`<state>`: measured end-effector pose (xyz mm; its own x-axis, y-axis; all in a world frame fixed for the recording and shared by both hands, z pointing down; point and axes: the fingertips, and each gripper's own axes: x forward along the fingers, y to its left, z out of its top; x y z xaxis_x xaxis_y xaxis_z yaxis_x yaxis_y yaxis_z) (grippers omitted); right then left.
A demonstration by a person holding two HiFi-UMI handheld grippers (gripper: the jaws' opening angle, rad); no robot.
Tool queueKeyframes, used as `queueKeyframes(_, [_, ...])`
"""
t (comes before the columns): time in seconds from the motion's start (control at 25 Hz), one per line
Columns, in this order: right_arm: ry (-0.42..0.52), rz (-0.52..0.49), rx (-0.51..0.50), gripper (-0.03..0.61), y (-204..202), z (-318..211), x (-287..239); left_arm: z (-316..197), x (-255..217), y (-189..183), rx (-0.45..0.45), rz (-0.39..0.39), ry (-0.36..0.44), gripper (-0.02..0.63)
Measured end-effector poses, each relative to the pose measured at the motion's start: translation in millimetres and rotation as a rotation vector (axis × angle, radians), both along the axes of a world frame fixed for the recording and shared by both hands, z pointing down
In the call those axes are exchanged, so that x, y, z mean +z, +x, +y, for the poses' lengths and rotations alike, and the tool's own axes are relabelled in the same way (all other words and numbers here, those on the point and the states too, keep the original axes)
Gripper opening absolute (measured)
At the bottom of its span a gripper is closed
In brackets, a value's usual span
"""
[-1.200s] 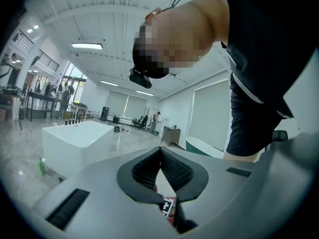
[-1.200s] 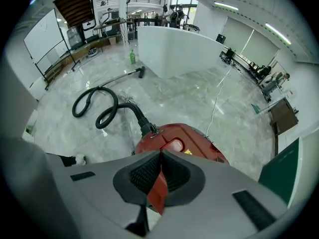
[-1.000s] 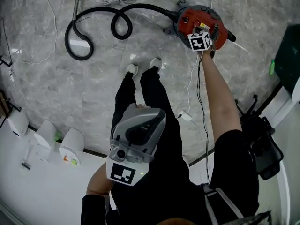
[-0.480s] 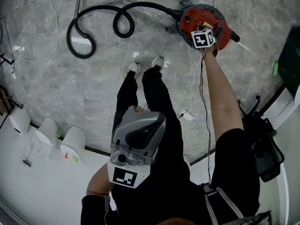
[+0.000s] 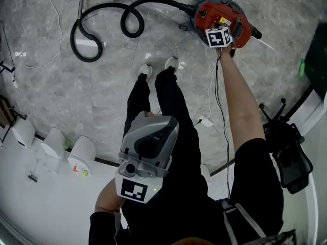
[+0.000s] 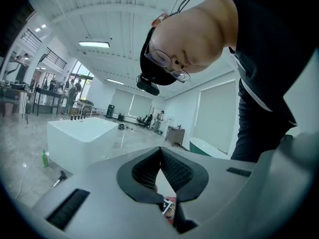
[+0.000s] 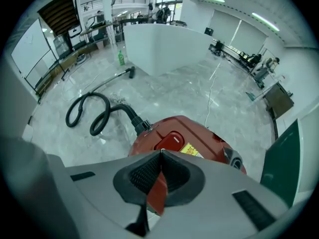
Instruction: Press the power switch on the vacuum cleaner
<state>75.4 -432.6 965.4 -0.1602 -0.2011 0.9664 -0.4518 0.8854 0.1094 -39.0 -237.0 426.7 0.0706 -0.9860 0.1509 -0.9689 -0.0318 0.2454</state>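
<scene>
Clear marble floor (image 5: 92, 106) lies below the vacuum cleaner (image 5: 204, 15) in the head view. Its black hose (image 5: 158, 0) loops across the floor at upper left. The person's shoes (image 5: 171, 63) stand near the cleaner. A black chair (image 5: 288, 157) crowds the right edge. Nothing stands between the right hand-held gripper (image 7: 160, 156), jaws together, and the cleaner's red top.

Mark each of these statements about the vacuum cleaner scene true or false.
1. The right tool is over the red vacuum cleaner. True.
2. The right tool's jaws stand wide apart. False: they are together, with nothing gripped.
3. The black hose runs from the vacuum cleaner and lies in loops on the floor. True.
4. The left tool is holding the hose. False: it is up close to the person's body, jaws together, well away from the hose.
</scene>
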Motion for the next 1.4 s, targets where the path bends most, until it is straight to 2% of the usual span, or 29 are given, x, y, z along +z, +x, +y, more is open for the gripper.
queueKeyframes(0.16, [0.054, -0.124, 0.071, 0.019, -5.4, -1.7, -41.5, 6.3, -27.9, -3.3, -0.012, 0.074, 0.050, 0.014])
queueKeyframes(0.32, [0.158, -0.251, 0.098, 0.020, -12.7, -12.3, -107.2, 10.8, -50.5, 1.4, 0.011, 0.060, 0.087, 0.014])
queueKeyframes(0.48, [0.267, -0.378, 0.149, 0.018, -8.1, -8.0, -182.3, 18.0, -72.0, 5.5, 0.037, 0.088, 0.124, 0.014])
queueKeyframes(0.68, [0.329, -0.529, 0.259, 0.018, 5.5, 25.6, -279.2, 30.0, -96.3, 8.0, 0.080, 0.104, 0.168, 0.014])
queueKeyframes(0.8, [0.341, -0.647, 0.353, 0.018, 12.8, 64.3, -353.0, 42.3, -117.6, 2.4, 0.080, 0.097, 0.194, 0.014])
queueKeyframes(0.92, [0.384, -0.748, 0.403, 0.018, 14.0, 100.3, -431.2, 56.2, -141.0, -3.9, 0.091, 0.093, 0.219, 0.014])
queueKeyframes(1.04, [0.465, -0.798, 0.393, 0.018, 16.5, 132.4, -503.9, 72.9, -161.1, -3.9, 0.112, 0.088, 0.232, 0.014])
queueKeyframes(1.28, [0.698, -0.903, 0.363, 0.020, 37.9, 176.4, -659.9, 112.7, -191.7, -1.5, 0.208, 0.044, 0.247, 0.014])
queueKeyframes(1.4, [0.755, -0.958, 0.323, 0.020, 36.2, 215.1, -716.0, 130.9, -200.1, -5.8, 0.207, 0.069, 0.263, 0.014])
